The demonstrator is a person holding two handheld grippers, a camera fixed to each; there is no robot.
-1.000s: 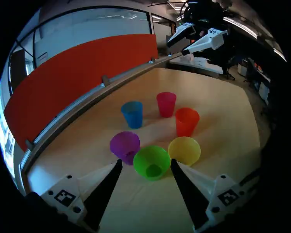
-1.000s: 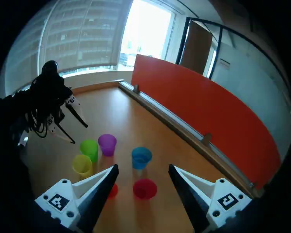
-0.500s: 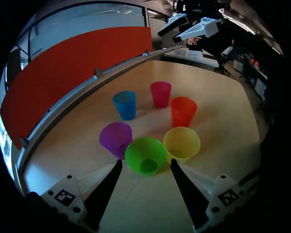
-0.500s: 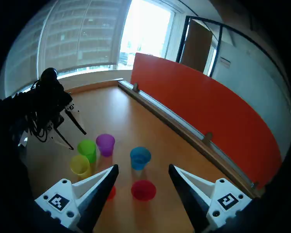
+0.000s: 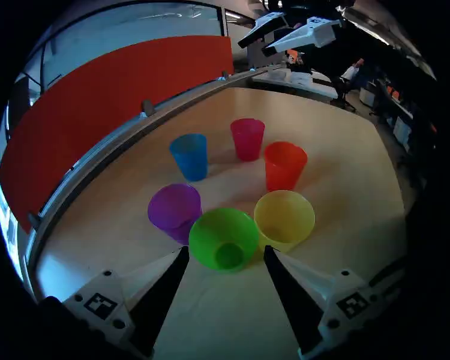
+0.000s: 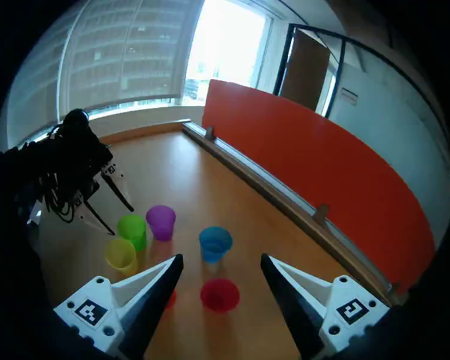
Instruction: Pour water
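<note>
Both sets of jaws gape empty — the left gripper (image 5: 225, 249) faces the near green cup (image 5: 224, 237) in the table's (image 5: 345, 174) ring, probably to lift it, the right gripper (image 6: 221, 257) hanging over the pink cup (image 6: 219, 294).

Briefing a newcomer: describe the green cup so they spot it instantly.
On the pale wooden table, beside the red partition panel, six plastic cups form a ring. The green plastic cup stands between the purple plastic cup and the yellow plastic cup; it alone is green.
</note>
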